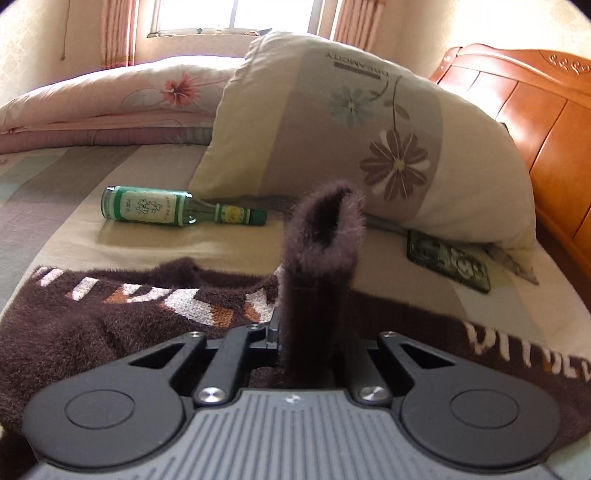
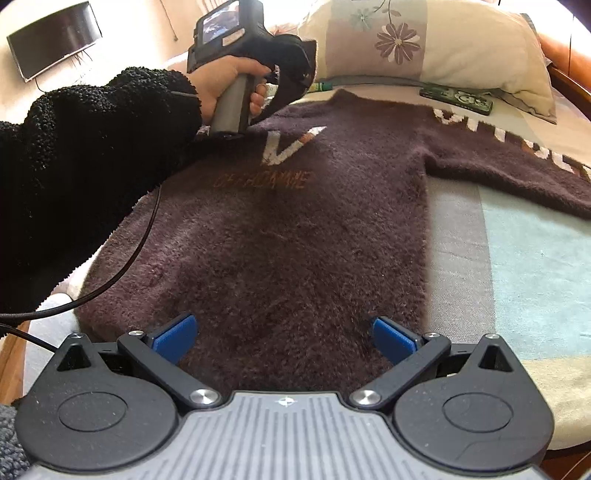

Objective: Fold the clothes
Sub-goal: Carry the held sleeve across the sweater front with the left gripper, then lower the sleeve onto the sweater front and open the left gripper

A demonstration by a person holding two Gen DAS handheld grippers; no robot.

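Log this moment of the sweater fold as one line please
step: fold sweater | left gripper: shut on sweater cuff | right gripper: open over hem | sweater: flat on bed, other sleeve spread out

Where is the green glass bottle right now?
In the left wrist view, the green bottle lies on its side on the bed, left of the pillow, beyond the brown sweater.

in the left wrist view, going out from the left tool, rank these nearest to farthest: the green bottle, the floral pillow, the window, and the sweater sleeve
1. sweater sleeve, pinched in the left tool, centre.
2. green bottle, lying on the bed, left.
3. floral pillow, behind the bottle, right of centre.
4. window, far wall, top.
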